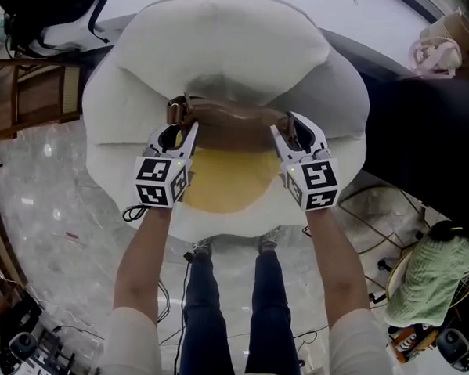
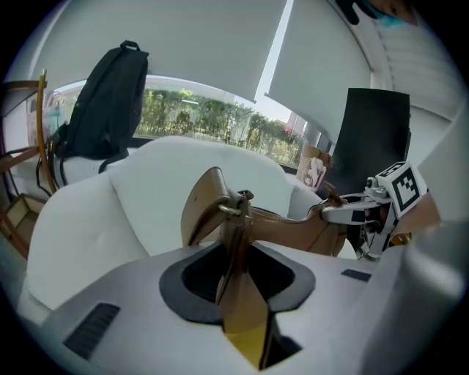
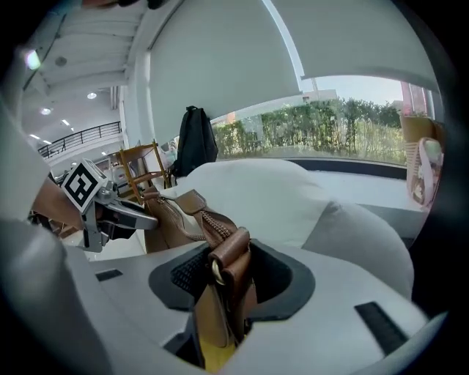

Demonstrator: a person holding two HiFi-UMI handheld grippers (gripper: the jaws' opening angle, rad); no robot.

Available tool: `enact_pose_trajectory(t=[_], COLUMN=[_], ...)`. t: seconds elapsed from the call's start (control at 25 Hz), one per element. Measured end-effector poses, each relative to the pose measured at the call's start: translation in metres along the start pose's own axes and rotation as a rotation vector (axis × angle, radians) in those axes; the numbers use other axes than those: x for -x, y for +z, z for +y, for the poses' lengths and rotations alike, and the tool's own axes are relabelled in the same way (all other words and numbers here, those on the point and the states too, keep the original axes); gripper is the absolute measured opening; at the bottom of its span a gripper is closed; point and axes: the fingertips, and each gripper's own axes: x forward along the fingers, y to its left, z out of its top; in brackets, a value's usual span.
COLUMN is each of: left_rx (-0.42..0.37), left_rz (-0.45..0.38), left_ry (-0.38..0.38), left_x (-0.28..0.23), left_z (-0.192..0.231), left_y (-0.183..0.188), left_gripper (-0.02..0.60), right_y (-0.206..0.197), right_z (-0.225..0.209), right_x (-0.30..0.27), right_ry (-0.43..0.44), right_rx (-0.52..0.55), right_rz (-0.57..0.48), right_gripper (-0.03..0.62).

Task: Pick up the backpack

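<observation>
Leather strap ends [image 2: 236,256] only — backpack [image 1: 230,114] held above armchair [image 1: 226,41], left gripper [image 1: 181,125] and right gripper [image 1: 288,129] clamped on them; could slip under weight.

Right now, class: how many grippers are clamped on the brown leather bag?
2. The left gripper holds the left strap end of the brown leather bag; the right gripper holds its right end. Neither is hidden.

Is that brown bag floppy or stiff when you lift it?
Probably floppy: the soft brown leather bag seems to dip a little in the middle between the left hand-held gripper and the right hand-held gripper. Its strap ends fold flat in the jaws, so the leather is likely bendy.
</observation>
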Motion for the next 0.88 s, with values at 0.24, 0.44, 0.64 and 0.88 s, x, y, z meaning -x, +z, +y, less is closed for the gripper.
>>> enact_pose_trajectory(t=[0.24, 0.44, 0.64, 0.88], left_rx=[-0.03, -0.053, -0.055, -0.046], left_rz=[-0.064, -0.097, -0.128, -0.146], left_ry=[0.004, 0.002, 0.004, 0.012], left_x=[0.036, 0.069, 0.102, 0.146], left_z=[-0.015, -0.029, -0.043, -0.062], left_y=[0.046, 0.078, 0.107, 0.137], left_gripper=[0.12, 0.118, 0.118, 0.117], right_y=[0.051, 0.086, 0.122, 0.161], right_z=[0.008, 0.017, 0.03, 0.048], right_x=[0.035, 0.066, 0.099, 0.143], right_ry=[-0.02, -0.038, -0.052, -0.061], right_rx=[0.021, 0.031, 0.05, 0.057], right_rz=[-0.06, -0.094, -0.128, -0.146], right_gripper=[0.167, 0.167, 0.167, 0.167])
